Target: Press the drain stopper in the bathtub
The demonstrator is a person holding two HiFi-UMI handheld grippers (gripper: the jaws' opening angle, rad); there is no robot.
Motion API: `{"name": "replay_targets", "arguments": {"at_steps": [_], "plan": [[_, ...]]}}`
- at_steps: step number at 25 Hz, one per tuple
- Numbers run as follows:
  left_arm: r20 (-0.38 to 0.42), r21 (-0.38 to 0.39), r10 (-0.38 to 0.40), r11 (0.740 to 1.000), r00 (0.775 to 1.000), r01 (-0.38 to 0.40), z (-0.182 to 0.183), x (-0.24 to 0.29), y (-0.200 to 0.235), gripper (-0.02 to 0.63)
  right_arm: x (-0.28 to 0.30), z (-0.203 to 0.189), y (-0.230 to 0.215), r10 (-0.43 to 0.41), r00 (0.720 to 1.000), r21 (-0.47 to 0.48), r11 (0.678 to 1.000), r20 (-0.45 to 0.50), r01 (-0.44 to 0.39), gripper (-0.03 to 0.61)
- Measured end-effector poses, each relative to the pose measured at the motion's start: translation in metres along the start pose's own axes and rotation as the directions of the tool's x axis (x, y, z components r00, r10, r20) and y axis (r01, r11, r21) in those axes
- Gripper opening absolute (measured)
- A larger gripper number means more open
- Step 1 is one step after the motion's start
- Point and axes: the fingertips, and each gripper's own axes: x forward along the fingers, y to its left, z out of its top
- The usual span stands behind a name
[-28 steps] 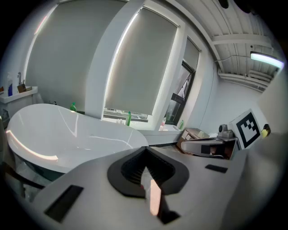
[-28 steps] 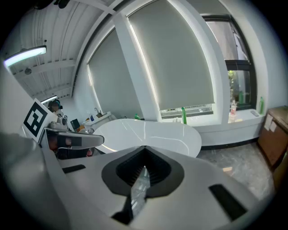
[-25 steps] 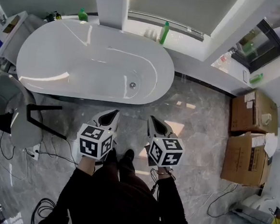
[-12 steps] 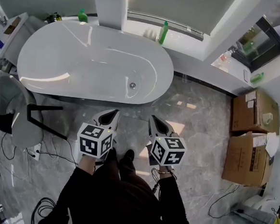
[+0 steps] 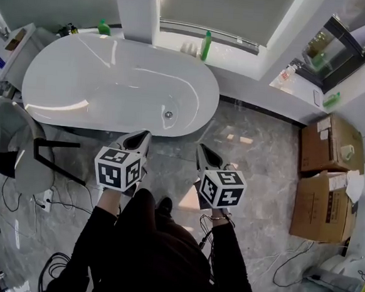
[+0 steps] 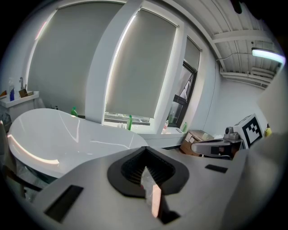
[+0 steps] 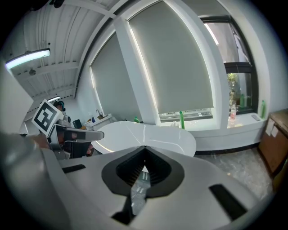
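Head view: the drain stopper (image 5: 168,114) is located in the bathtub (image 5: 82,65), near its right end. Left gripper (image 5: 142,136) and right gripper (image 5: 202,149) are held outside the near rim, jaws closed together (nothing gripped).

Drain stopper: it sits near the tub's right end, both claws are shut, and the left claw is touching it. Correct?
No. The head view shows the left claw clear of the drain stopper, hanging outside the bathtub by its near rim. The rest holds: the stopper is near the tub's right end, and the left and right claw are both shut.
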Motion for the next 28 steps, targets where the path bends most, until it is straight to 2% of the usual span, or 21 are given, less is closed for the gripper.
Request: {"name": "replay_targets", "arguments": {"at_steps": [7, 13, 22, 28], "plan": [[0.03, 0.034, 0.018, 0.999, 0.999, -0.019, 0.023, 0.005, -0.001, 0.008, 0.002, 0.019, -0.021, -0.011, 0.999, 0.024, 1.0, 0.04, 0.01, 0.002], [0.021, 0.053, 0.02, 0.998, 1.0, -0.021, 0.035, 0.018, 0.0, 0.008, 0.006, 0.034, -0.034, -0.029, 0.997, 0.078, 0.997, 0.068, 0.023, 0.002], [0.0, 0.037, -0.011, 0.999, 1.0, 0.011, 0.047, 0.062, 0.013, 0.008, 0.042, 0.055, -0.047, -0.03, 0.999, 0.038, 0.999, 0.04, 0.028, 0.002], [-0.045, 0.008, -0.025, 1.0, 0.999, 0.025, 0.049, 0.104, 0.051, 0.008, 0.094, 0.066, -0.052, -0.028, 1.0, 0.021, 0.999, -0.008, 0.029, 0.002]]}}
